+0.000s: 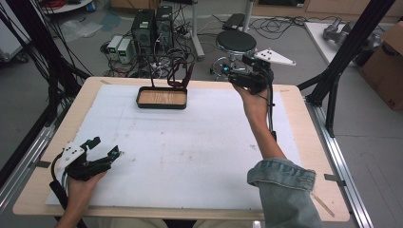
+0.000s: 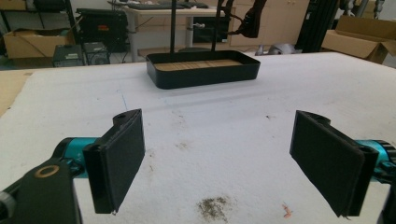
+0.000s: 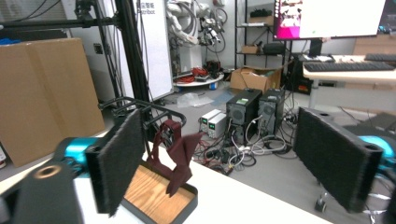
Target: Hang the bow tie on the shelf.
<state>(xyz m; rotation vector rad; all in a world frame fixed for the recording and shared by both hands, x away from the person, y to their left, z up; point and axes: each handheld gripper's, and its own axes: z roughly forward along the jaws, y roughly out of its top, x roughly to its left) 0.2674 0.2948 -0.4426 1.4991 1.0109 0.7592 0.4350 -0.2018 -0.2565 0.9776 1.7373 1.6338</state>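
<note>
While the desk (image 1: 294,156) lies bare at frame centre, the black tray stand (image 1: 161,98) sits upper centre with the maroon cloth (image 1: 183,76) draped on its rack. Right claw (image 1: 233,76), jaws apart, hovers upper right: approach level, pinch a hanging fold. Left claw (image 1: 105,148) rests spread, lower left.

Table cover: white sheet (image 1: 190,152), stained, over a wooden tabletop (image 1: 38,180).
Stool: round black seat (image 1: 236,41) beyond the far table edge.
Computers: two dark towers (image 1: 152,28) on the floor, amid tangled cables.
Cardboard box (image 1: 387,61): far right, on the floor.
Monitor (image 3: 327,18): lit, on a desk in the background.
</note>
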